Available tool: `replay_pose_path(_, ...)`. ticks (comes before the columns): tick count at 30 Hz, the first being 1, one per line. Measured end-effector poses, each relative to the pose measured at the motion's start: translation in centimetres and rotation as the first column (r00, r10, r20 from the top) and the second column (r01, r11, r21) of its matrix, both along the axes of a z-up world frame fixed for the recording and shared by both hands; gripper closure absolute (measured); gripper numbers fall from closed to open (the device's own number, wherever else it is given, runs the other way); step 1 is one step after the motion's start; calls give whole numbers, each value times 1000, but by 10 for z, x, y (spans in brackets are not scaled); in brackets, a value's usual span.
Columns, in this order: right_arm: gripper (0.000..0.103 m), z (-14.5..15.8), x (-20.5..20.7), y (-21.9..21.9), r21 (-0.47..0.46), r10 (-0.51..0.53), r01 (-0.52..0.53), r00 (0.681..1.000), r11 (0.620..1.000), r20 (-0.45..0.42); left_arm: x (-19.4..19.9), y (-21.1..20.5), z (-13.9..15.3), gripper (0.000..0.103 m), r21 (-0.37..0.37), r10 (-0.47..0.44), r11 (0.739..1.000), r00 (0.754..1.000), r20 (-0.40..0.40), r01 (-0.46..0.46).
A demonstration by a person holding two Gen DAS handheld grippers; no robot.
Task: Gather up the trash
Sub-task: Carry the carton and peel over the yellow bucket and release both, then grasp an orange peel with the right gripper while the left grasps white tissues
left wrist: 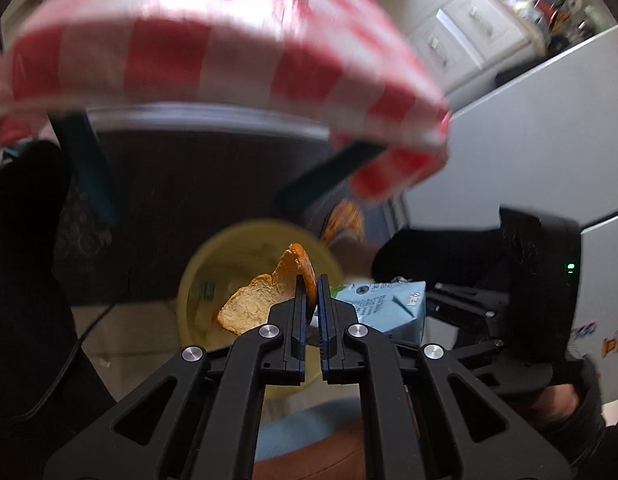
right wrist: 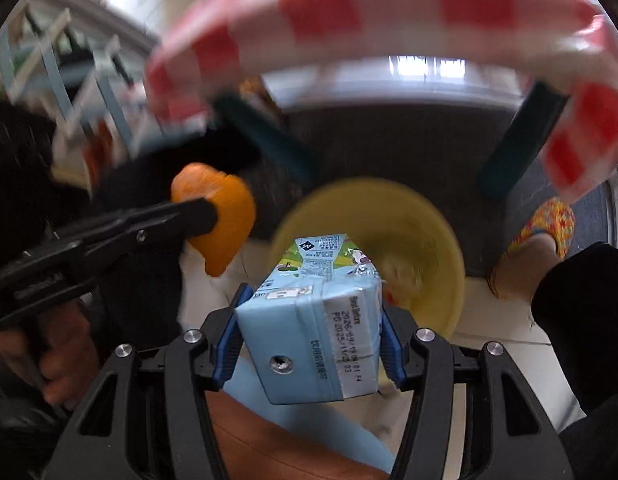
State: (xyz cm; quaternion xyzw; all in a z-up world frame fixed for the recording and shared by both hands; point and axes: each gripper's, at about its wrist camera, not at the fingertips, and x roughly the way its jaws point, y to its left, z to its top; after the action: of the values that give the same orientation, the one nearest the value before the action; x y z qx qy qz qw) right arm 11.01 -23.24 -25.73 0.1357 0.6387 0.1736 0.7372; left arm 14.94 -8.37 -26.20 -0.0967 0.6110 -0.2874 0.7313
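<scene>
Peel [left wrist: 269, 292] pinched; carton [right wrist: 309, 332] clamped

The bin [right wrist: 389, 216] stands on the floor below the table's edge [right wrist: 389, 20], the carton [right wrist: 309, 320] over its near rim.

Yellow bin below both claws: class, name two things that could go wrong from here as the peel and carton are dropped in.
1. The left claw pinches the orange peel only by its edge, so it might slip free early and land beside the yellow bin.
2. The right claw holds the carton near the bin's rim; released here, it may clip the rim and fall outside.
</scene>
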Motion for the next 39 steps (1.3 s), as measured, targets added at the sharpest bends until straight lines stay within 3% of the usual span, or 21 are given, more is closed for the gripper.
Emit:
replay_pose_path(2, 45, -11, 4, 12, -78, 51, -54, 998, 995, -41, -1, -11, -13, 98, 50, -36, 998, 998, -45, 38)
replay_pose_path(6, 38, -20, 11, 8, -106, 30, -36, 998, 994, -60, -5, -21, -22, 96, 103, -68, 992, 995, -67, 75)
replay_pose_path(8, 35, -20, 11, 3, -104, 20, -26, 998, 994, -51, -5, -22, -22, 83, 111, -64, 991, 996, -62, 70)
replay_pose_path(14, 32, -14, 8, -5, -80, -24, 22, 1000, 997, -14, 2, -5, -5, 72, 99, -5, 995, 1000, 19, 3)
replay_pose_path(23, 32, -8, 9, -7, -48, -46, 47, 999, 998, 24, 4, 0, 14, 69, 136, 23, 990, 991, 133, -42)
replay_pose_path(26, 32, -4, 8, -11, -27, -67, 68, 997, 997, 43, 2, 1, 28, 63, 172, 33, 983, 977, 213, -71)
replay_pose_path(31, 31, 5, 8, -17, 18, -110, 109, 990, 994, 89, 4, 6, 57, 56, 225, 45, 965, 930, 364, -134)
replay_pose_path(39, 31, 31, 12, -23, 90, -175, 157, 956, 983, 237, 22, 10, 81, 50, 267, 58, 941, 878, 475, -207)
